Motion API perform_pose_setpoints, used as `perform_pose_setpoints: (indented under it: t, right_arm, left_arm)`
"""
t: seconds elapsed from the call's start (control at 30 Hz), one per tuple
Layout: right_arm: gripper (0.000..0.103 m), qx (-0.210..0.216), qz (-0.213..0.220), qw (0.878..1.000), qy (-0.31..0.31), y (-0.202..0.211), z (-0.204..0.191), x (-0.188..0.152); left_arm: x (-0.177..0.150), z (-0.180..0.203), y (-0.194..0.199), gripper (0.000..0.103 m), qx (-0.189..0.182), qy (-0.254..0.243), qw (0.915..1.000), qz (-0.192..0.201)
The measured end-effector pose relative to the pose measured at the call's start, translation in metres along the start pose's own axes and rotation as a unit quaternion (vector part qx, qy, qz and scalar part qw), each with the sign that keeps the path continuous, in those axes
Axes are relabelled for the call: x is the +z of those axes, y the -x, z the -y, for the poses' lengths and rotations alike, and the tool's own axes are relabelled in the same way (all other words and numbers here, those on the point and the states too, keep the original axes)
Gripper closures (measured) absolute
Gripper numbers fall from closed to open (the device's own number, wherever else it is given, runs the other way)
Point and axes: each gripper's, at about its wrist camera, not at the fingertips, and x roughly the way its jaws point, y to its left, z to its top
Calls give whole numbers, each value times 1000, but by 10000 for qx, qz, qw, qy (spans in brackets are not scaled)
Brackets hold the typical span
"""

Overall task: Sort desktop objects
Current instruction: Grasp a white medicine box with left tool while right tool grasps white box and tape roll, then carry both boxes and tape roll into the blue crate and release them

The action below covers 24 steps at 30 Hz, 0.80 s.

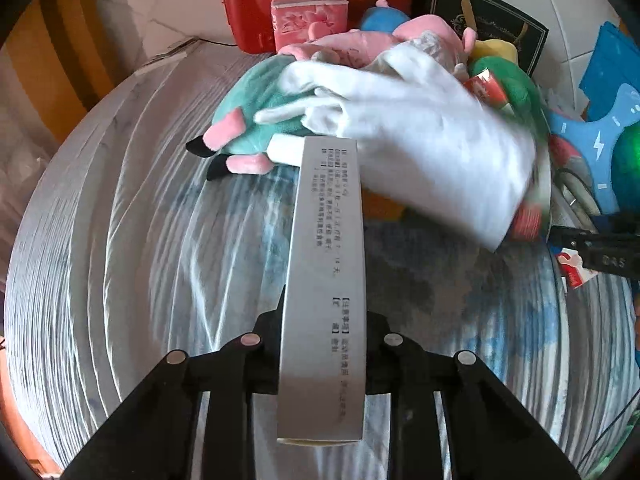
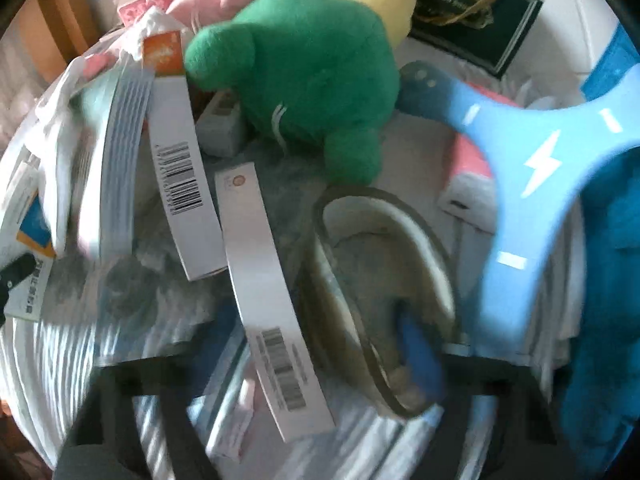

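I am gripping a long grey printed carton (image 1: 324,288) in my left tongs (image 1: 322,354), closed on it above the tabletop (image 1: 120,240); whether my blurred right tongs (image 2: 320,420) are open, I cannot tell. Plush toys (image 2: 304,76) and boxes (image 2: 176,168) are lying unsorted: sorting looks barely begun.

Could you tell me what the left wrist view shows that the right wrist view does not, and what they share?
Only the left wrist view shows the left tool shut on a long silver cardboard box, a white cloth glove and a teal and pink plush toy. Only the right wrist view shows two white barcoded boxes and a clear glass container; its image is blurred, so the right tool's state is unclear. Both show the green plush toy, the blue lightning-bolt plastic piece and the dark framed picture.
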Motion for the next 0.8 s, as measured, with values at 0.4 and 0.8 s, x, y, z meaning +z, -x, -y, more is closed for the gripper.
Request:
perform_pose_setpoints:
  t: [0.4, 0.8]
  right_arm:
    - [75, 422, 953, 9945, -83, 97, -15, -36]
    - [75, -41, 2606, 9654, -95, 287, -4, -71]
  left_arm:
    - [2, 27, 100, 79, -22, -14, 9950, 994]
    - [12, 100, 229, 79, -448, -163, 9721, 2296]
